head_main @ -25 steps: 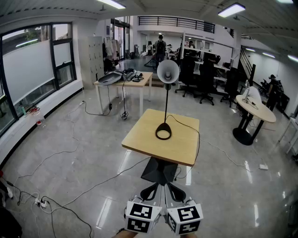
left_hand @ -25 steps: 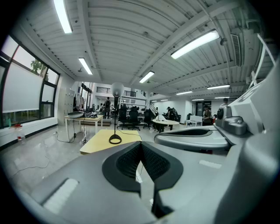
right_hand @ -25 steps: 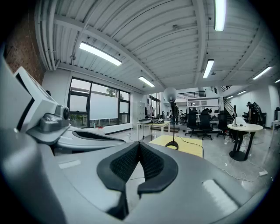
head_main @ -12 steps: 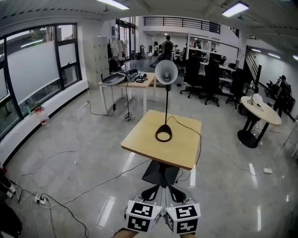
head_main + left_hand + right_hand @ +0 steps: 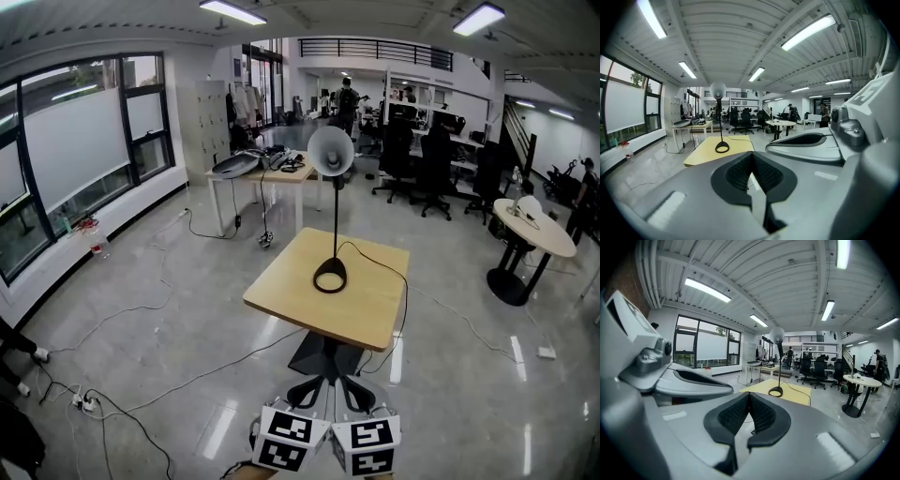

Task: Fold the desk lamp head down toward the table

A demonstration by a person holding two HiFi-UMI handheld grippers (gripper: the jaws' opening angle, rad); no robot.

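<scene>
Jaws are being held closed, pads meeting with nothing between them, on the left gripper (image 5: 307, 392) and the right gripper (image 5: 352, 392) alike, as each gripper view is showing. Both are being held side by side, well short of the table (image 5: 375, 314), so nothing on it is being touched. This pose is probably being used because the lamp is out of reach from this side of the table.

The desk lamp (image 5: 335, 220) is being borne by the table, with its ring base (image 5: 330, 277) sitting near the table's middle. Its cord (image 5: 392, 274) is being trailed over the table's right edge. The lamp's long axis is being carried straight up from the table by the thin pole (image 5: 336, 202), upright with no lean. The lamp head (image 5: 331, 151) is sitting at the pole's top, high above the table. Its open shade is being turned toward the table's near edge. It seems tilted slightly downward, though the joint is too small to be made out. The fold is not yet begun.
</scene>
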